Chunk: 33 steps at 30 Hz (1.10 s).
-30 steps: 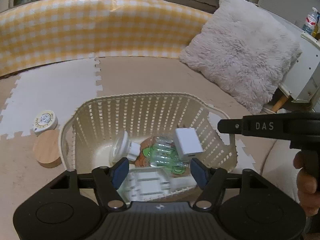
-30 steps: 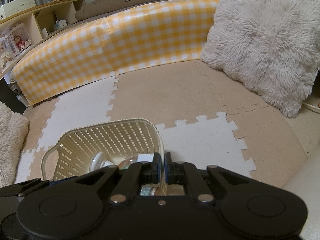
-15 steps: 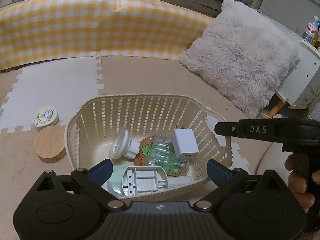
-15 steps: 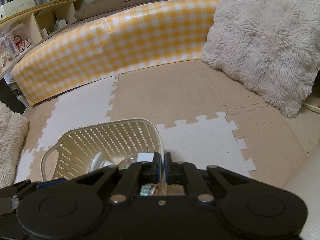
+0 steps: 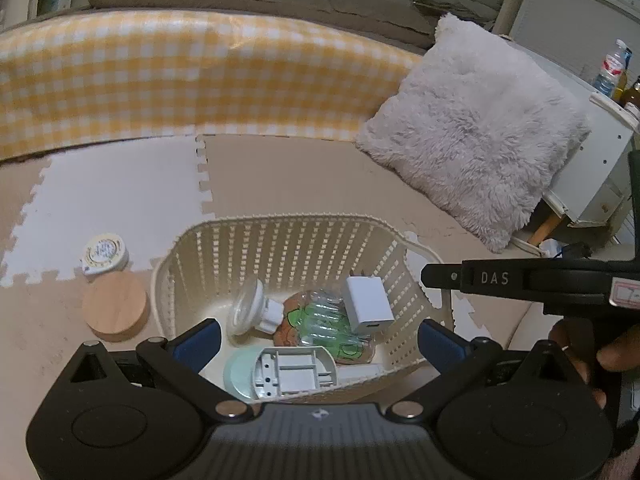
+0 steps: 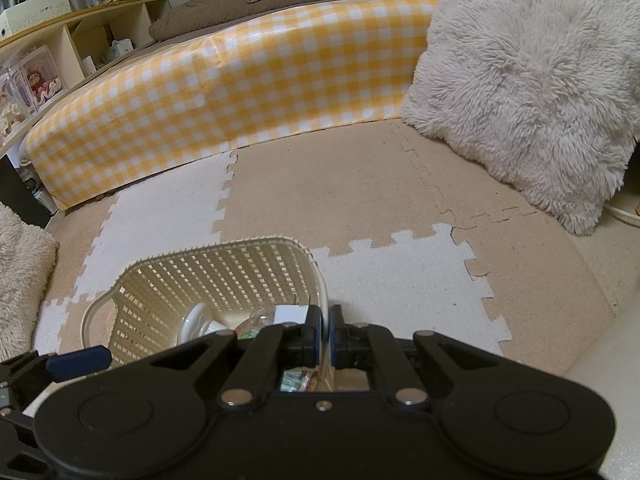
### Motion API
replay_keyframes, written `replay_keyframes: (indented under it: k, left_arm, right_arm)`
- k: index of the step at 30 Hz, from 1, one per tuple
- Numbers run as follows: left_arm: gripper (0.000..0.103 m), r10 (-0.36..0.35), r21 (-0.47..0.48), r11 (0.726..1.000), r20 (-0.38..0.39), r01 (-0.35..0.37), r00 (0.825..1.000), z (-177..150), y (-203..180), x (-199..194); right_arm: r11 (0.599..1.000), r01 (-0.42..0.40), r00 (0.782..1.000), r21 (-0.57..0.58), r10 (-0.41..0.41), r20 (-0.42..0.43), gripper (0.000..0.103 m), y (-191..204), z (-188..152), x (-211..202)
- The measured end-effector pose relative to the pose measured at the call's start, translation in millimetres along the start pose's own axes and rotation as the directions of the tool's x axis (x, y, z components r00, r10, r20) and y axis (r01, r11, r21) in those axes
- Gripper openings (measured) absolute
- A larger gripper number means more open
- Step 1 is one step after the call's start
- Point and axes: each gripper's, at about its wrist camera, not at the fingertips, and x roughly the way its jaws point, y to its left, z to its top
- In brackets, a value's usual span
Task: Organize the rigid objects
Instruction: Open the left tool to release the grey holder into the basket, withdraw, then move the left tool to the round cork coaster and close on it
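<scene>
A cream lattice basket stands on the foam floor mat; it also shows in the right wrist view. Inside lie a white charger block, a clear funnel-shaped piece, a crushed clear bottle with green print and a grey and mint plastic tray. My left gripper is wide open above the basket's near side, holding nothing. My right gripper is shut on the basket's right rim. A round wooden disc and a round white tin lie on the mat left of the basket.
A yellow checked cushion wall runs along the back. A fluffy grey pillow leans at the right, next to a white cabinet. Shelves stand at the far left in the right wrist view.
My left gripper has opened wide, and the grey and mint tray it held now lies in the basket. It has drawn back a little. The right gripper has not moved.
</scene>
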Motion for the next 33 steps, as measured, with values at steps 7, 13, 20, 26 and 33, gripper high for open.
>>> replay_keyframes:
  k: [7, 13, 20, 26, 33]
  left_arm:
    - [0.103, 0.015, 0.02, 1.0, 0.04, -0.016, 0.999, 2.1, 14.5, -22.2]
    - [0.103, 0.042, -0.004, 0.999, 0.088, -0.042, 0.995, 0.3, 36.2, -42.0]
    - [0.103, 0.097, -0.052, 0.994, 0.107, -0.092, 0.99, -7.0, 67.4, -51.0]
    - [0.103, 0.158, -0.07, 0.986, 0.11, -0.151, 0.981, -17.8, 92.4, -47.7]
    - [0.103, 0.23, -0.08, 0.972, 0.126, -0.222, 0.965, -34.8, 120.7, -31.5]
  right_arm:
    - [1.0, 0.0, 1.0, 0.0, 0.0, 0.0, 0.005, -0.5, 0.0, 0.1]
    - [1.0, 0.005, 1.0, -0.005, -0.005, -0.001, 0.005, -0.3, -0.1, 0.0]
    - [1.0, 0.007, 1.0, -0.008, -0.007, -0.002, 0.005, 0.2, -0.1, -0.6]
    - [1.0, 0.008, 1.0, -0.009, -0.008, -0.002, 0.005, 0.3, 0.1, -0.8]
    - [1.0, 0.01, 1.0, -0.012, -0.01, -0.002, 0.005, 1.0, 0.1, -1.3]
